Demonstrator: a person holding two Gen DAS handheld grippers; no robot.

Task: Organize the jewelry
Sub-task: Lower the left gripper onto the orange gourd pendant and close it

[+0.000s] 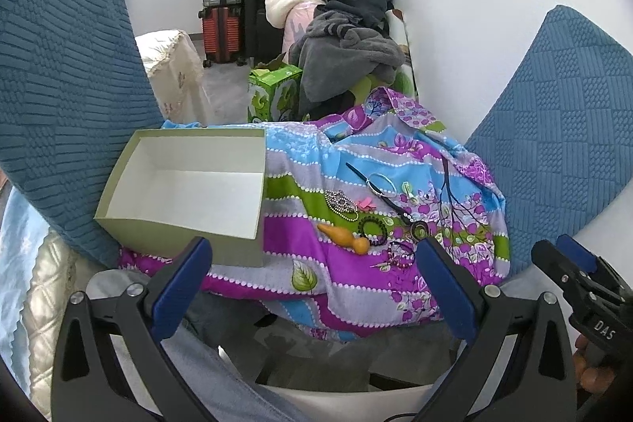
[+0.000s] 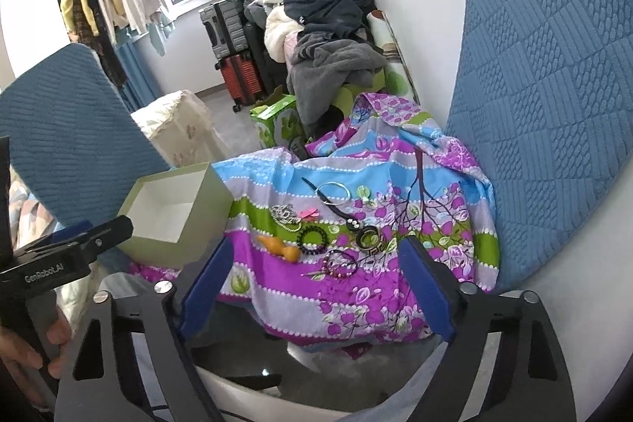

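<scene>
Jewelry lies spread on a bright purple, blue and green cloth [image 1: 395, 287]. Among it are a silver bangle [image 1: 381, 181], a beaded brooch [image 1: 342, 204], an orange gourd-shaped piece [image 1: 344, 236], a black bead bracelet [image 1: 374, 226] and a round pendant on a black cord [image 1: 417, 228]. An open pale green box [image 1: 186, 180] with a white, empty inside stands to their left. My left gripper [image 1: 314, 248] is open, short of the cloth's near edge. My right gripper [image 2: 316, 244] is open too, with the orange piece [image 2: 279, 247] and a dark red bracelet [image 2: 340, 263] beyond its fingers, untouched.
Blue quilted chair backs stand at the left [image 1: 67, 86] and right [image 1: 554, 129]. A white wall [image 1: 474, 6] runs behind on the right. Past the cloth are a heap of clothes [image 1: 348, 42], a green carton [image 1: 273, 93] and suitcases [image 1: 221, 6].
</scene>
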